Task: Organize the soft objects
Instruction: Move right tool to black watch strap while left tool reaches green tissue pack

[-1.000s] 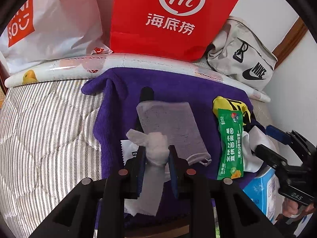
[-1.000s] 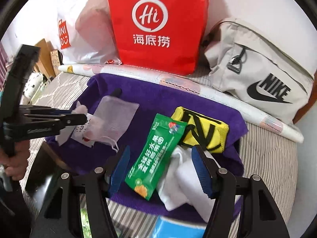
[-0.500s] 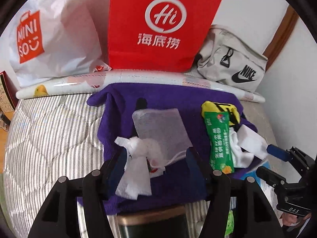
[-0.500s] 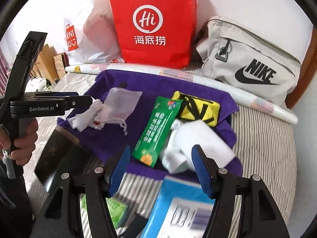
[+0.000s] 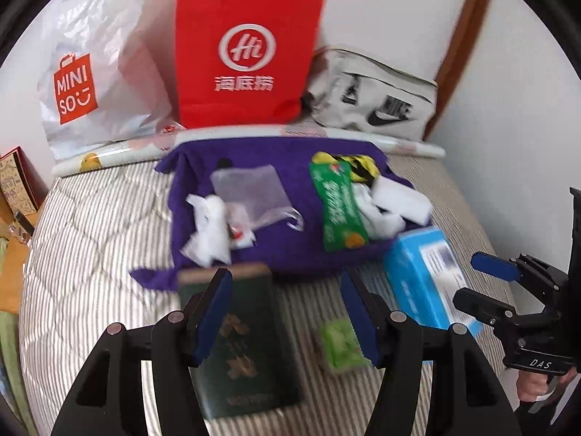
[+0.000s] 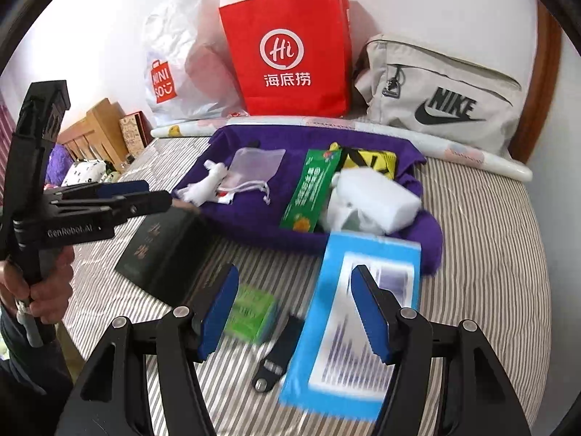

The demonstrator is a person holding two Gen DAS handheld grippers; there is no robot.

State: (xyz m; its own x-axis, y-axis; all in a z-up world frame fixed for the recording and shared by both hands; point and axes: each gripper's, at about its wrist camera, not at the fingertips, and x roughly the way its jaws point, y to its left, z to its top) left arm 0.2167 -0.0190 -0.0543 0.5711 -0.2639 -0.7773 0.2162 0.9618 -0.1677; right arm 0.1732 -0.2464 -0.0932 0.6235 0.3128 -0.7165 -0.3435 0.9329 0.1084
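A purple towel (image 5: 276, 254) (image 6: 232, 218) lies on the striped bed. On it are a crumpled white cloth (image 5: 210, 229) (image 6: 207, 181), a translucent drawstring pouch (image 5: 250, 189) (image 6: 254, 167), a green sachet (image 5: 337, 210) (image 6: 308, 192), a yellow-black pouch (image 5: 359, 163) (image 6: 374, 160) and white soft items (image 5: 395, 207) (image 6: 374, 200). My left gripper (image 5: 287, 312) (image 6: 120, 192) is open and empty, above a dark green booklet (image 5: 247, 345) (image 6: 159, 250). My right gripper (image 6: 294, 309) (image 5: 494, 272) is open and empty, above a blue box (image 6: 356, 319) (image 5: 425, 276).
A small green packet (image 5: 341, 341) (image 6: 250, 312) and a black strap (image 6: 279, 356) lie on the bed in front of the towel. A red paper bag (image 6: 290, 54), a white Miniso bag (image 6: 174, 72), a grey Nike bag (image 6: 443, 98) and a rolled sheet (image 5: 254, 134) line the wall.
My left gripper opened and let go of the white cloth, which now lies on the towel. Both grippers pulled back from the towel toward the near side of the bed.
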